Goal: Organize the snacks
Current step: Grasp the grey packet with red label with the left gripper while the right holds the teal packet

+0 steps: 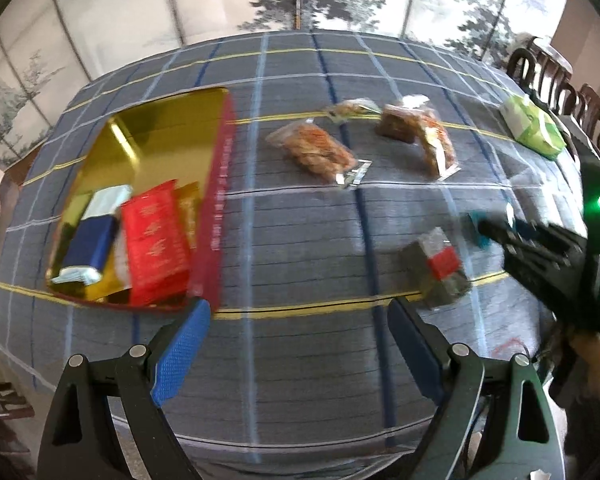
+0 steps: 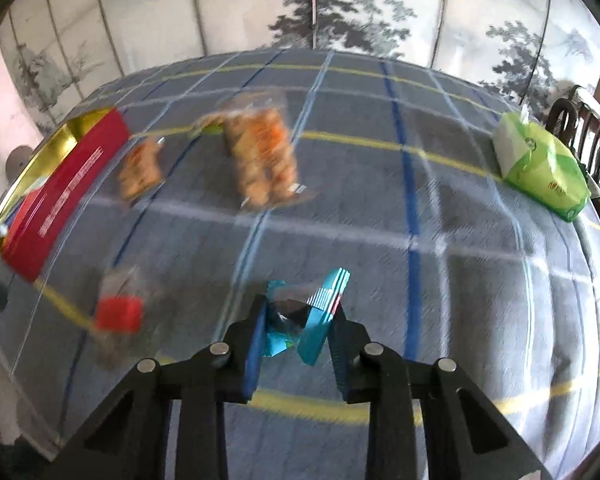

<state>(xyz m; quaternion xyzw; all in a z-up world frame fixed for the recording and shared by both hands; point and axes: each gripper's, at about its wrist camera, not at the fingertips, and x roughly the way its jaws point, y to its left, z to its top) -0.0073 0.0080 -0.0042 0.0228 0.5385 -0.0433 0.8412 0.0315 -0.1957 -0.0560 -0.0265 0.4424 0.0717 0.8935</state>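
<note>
Crumpled, glossy teal snack wrapper (image 2: 306,326) sits clamped between the right gripper (image 2: 298,336) fingers above the plaid table (image 2: 440,280); left gripper (image 1: 296,344) fingers gape apart. Blur smears clear cracker packets (image 2: 260,156).

Soft daylight; glare on gold tray (image 1: 156,120); right view motion-blurred; fisheye-curved edges.

We hold our left gripper (image 1: 298,344) with its blue-padded fingers (image 1: 180,354) spread wide and nothing between them. Our right gripper (image 2: 300,332) is clamped on a crumpled teal foil snack packet (image 2: 314,320), pinched between both pads.
</note>
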